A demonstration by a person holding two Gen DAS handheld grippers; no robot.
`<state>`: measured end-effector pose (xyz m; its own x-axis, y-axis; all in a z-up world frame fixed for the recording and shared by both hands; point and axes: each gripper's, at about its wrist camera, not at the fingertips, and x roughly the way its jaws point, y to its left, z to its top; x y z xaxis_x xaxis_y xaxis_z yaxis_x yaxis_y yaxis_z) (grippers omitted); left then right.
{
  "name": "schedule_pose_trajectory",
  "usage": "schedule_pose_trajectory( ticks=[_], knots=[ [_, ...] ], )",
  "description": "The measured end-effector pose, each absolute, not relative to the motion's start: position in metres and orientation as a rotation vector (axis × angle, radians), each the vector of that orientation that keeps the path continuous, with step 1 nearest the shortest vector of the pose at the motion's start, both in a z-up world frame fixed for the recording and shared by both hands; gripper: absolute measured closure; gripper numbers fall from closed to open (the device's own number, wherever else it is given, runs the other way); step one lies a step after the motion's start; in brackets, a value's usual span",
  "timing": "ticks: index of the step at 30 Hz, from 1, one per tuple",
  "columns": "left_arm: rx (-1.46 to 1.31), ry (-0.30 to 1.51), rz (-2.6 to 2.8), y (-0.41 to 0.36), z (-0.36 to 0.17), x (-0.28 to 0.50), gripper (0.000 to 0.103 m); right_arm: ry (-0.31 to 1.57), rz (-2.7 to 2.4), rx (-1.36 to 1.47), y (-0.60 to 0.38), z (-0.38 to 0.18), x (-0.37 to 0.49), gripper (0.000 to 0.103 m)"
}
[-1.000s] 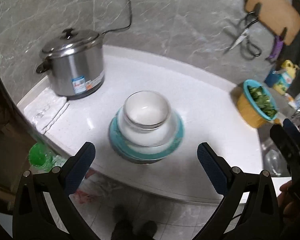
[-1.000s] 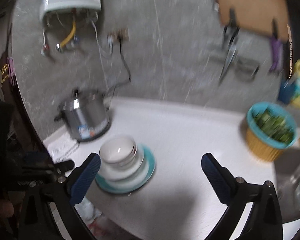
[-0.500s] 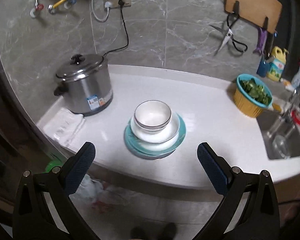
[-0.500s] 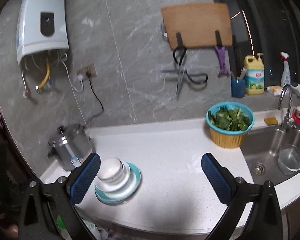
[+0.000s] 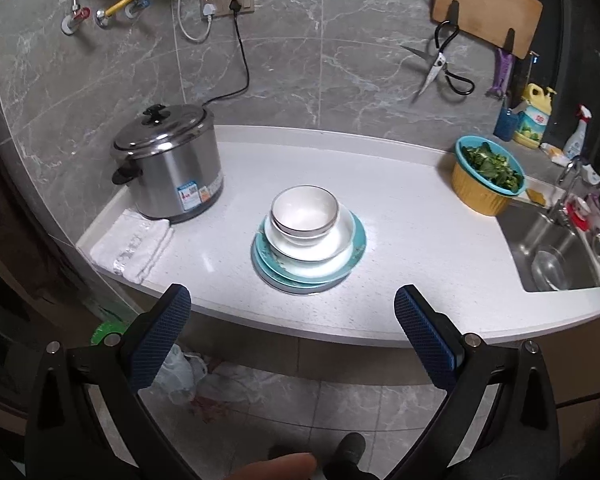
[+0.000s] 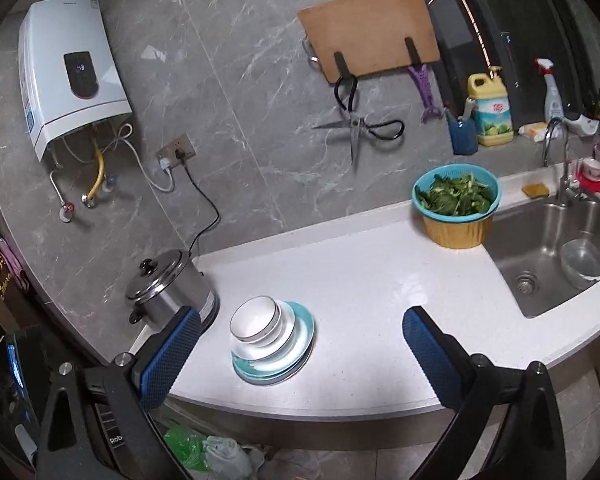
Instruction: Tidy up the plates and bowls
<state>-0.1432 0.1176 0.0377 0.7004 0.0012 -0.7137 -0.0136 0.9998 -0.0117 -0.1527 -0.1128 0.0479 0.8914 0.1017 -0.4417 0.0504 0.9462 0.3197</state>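
Bowls [image 5: 304,212] sit nested on plates [image 5: 310,268]; both grippers [image 5: 292,316] [image 6: 300,344] are held wide, empty; the stack is best left undisturbed.

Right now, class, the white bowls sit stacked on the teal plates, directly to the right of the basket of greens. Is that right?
Not quite. In the left wrist view the white bowls sit on the teal plates, but left of the basket of greens.

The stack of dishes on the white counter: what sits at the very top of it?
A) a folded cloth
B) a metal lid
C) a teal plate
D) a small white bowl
D: a small white bowl sits on top, nested in a wider white bowl, with the teal plates underneath.
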Motion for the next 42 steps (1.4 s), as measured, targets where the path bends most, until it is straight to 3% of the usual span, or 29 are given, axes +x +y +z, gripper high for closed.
schedule_pose_trajectory(
  ticks=[7,29,42],
  knots=[
    [-0.019,0.784,0.036,0.114,0.045,-0.146,0.0,0.511,0.028,0.118,-0.086,0.055,-0.153,0.0],
    [0.008,0.775,0.094,0.094,0.061,-0.14,0.0,0.671,-0.02,0.095,-0.108,0.038,-0.12,0.0],
    [-0.003,0.773,0.128,0.105,0.066,-0.135,0.0,0.652,-0.049,0.038,-0.09,0.038,-0.116,0.0]
  ],
)
